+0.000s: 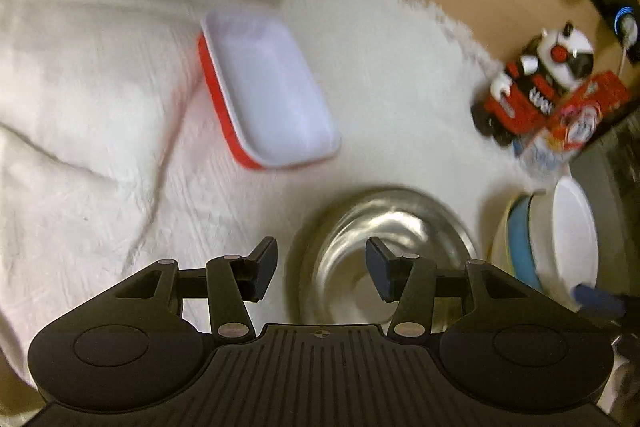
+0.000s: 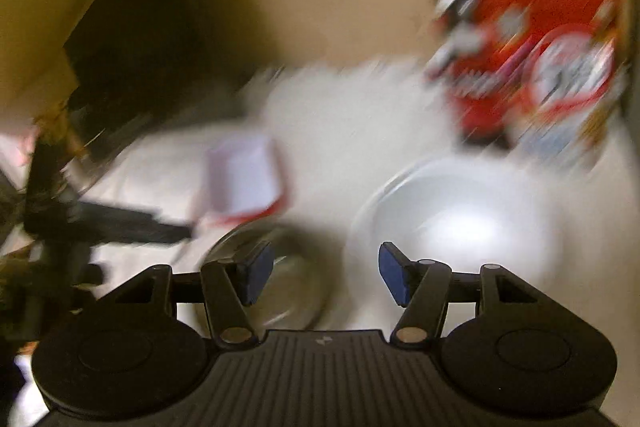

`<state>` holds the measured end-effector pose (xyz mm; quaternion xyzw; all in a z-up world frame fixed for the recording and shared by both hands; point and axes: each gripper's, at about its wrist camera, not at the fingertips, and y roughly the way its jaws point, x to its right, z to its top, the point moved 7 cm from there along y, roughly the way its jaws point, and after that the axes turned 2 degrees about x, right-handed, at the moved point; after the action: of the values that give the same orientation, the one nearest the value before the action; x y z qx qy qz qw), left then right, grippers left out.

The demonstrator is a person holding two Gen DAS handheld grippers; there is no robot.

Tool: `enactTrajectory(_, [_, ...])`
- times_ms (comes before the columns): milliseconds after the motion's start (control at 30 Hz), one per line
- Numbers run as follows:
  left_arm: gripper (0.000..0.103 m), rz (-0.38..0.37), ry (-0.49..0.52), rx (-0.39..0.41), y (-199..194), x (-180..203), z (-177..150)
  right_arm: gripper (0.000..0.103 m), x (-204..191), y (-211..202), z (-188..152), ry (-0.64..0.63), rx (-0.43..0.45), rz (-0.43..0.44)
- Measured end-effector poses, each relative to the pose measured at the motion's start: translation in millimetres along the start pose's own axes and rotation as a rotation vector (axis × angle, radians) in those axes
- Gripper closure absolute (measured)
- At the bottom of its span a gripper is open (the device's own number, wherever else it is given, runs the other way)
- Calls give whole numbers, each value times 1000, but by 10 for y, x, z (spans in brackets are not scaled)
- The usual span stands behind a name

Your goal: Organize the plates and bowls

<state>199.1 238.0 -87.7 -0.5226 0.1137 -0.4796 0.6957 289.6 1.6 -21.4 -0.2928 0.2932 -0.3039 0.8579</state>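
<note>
Your left gripper (image 1: 320, 269) open, empty, above steel bowl (image 1: 384, 247); your right gripper (image 2: 326, 277) open, empty; red-rimmed tray (image 1: 268, 87) on white cloth (image 1: 100, 107)

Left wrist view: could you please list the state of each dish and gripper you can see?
Left gripper: open, holding nothing.
Steel bowl: upright, empty.
Red-rimmed white tray: upright on the cloth, empty.
White plate: tilted on edge beside a blue dish.
</note>
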Motion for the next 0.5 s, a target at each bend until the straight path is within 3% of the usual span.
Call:
enactTrajectory(67, [50, 8, 16, -22, 129, -83, -13, 45, -251, 211, -179, -12, -63, -5])
enactTrajectory(133, [50, -3, 12, -47, 247, -157, -35, 45, -393, 409, -335, -21, -106, -73])
enactTrajectory(233, [51, -58, 12, -80, 428, -166, -33, 45, -379, 627, -507, 73, -162, -128])
enactTrajectory(367, [51, -112, 77, -144, 641, -47, -118, 45, -187, 838, -641, 243, -165, -212])
enactTrajectory(500, [47, -156, 137, -206, 796, 88, -237, 46, -101, 1038, -832, 306, -163, -259])
